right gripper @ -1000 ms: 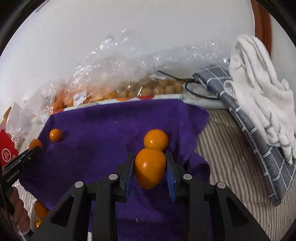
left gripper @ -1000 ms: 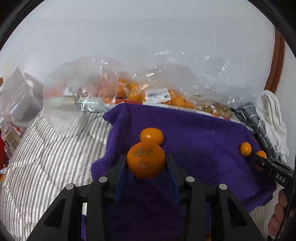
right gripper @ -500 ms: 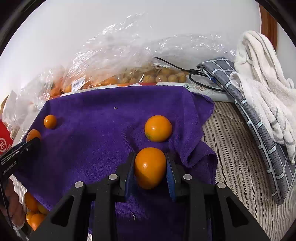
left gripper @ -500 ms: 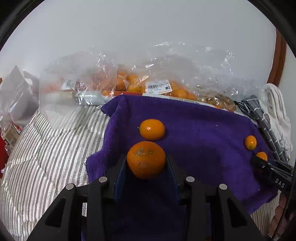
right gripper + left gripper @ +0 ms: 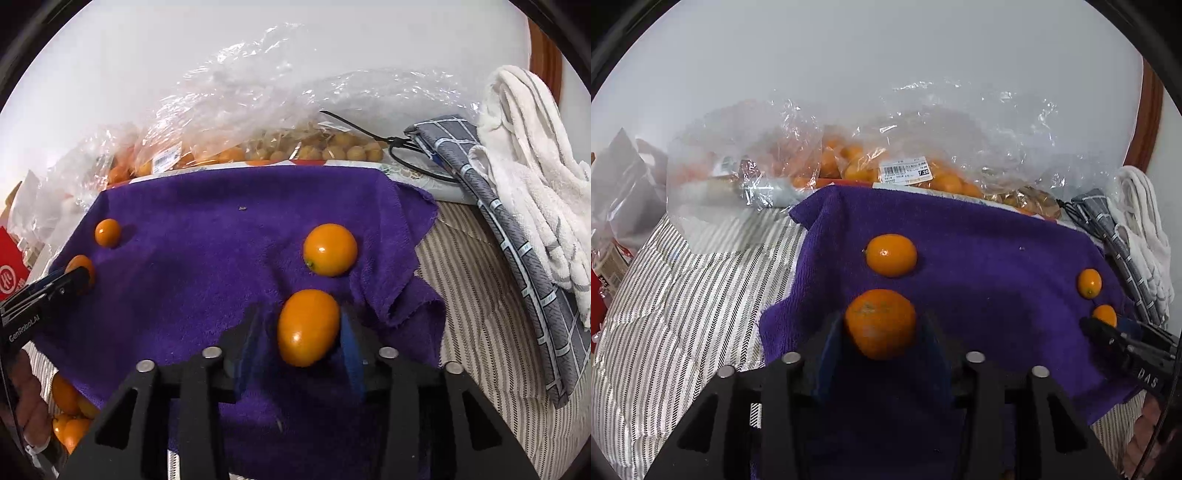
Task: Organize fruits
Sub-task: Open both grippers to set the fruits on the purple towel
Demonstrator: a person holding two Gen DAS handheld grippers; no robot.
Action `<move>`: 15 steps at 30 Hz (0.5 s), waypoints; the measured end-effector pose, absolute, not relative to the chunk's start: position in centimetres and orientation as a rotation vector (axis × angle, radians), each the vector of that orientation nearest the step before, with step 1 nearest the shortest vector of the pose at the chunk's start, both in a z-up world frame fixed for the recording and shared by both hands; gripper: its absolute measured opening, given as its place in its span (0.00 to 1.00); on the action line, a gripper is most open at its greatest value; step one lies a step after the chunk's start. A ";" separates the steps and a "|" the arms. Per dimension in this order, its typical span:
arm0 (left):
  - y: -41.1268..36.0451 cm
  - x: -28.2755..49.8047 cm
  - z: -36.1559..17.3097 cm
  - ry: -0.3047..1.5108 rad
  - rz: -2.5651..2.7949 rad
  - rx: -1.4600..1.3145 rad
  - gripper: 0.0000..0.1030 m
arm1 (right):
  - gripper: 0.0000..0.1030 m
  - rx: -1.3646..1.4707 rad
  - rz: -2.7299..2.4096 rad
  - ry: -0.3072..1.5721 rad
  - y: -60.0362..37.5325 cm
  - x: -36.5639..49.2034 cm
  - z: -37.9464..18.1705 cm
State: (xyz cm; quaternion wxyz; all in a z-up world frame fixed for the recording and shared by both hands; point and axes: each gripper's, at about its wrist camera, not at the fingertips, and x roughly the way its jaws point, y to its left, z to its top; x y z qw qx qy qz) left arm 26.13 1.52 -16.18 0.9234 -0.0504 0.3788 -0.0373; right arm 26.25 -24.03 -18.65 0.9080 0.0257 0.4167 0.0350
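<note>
Fruits lie on and around a purple towel [image 5: 979, 251], with one piece between the jaws of each gripper. Left gripper [image 5: 882, 332]: in the left wrist view a rough-skinned mandarin [image 5: 881, 323] sits between the blue pads; the left pad touches it, while a narrow gap shows at the right pad, so whether the jaws are clamped cannot be told. Right gripper [image 5: 304, 328]: in the right wrist view a smooth oval orange fruit [image 5: 308, 326] sits between the jaws; gaps show on both sides, so a firm hold cannot be confirmed either. Both grippers are positioned above the near edge of the towel. Just beyond the mandarin, a second orange fruit [image 5: 891, 255] rests on the towel, apart from the gripper. Just beyond the oval fruit, a round orange fruit [image 5: 330, 250] rests near the towel's rumpled right edge. The towel covers striped bedding [image 5: 683, 295]. At the near left of the right wrist view, several orange fruits [image 5: 68, 413] lie beside the towel. Behind the towel, clear plastic bags [image 5: 857, 162] contain more orange fruit; one carries a printed price label [image 5: 905, 172]. Further right, a grey checked cloth [image 5: 517, 236] and a white towel [image 5: 535, 162] lie on the bedding. A pale wall [image 5: 886, 66] closes the background.
</note>
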 end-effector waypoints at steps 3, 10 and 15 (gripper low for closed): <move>1.7 26.0 -15.9 0.780 -0.095 -0.122 0.49 | 0.59 0.023 0.082 0.847 -23.4 25.8 -18.4; 2.6 24.8 -14.6 0.679 -0.050 -0.178 0.49 | 0.64 -0.050 0.044 0.765 -22.6 24.3 -16.8; 2.4 23.9 -13.5 0.633 -0.096 -0.190 0.49 | 0.64 0.011 0.040 0.697 -23.1 23.1 -14.6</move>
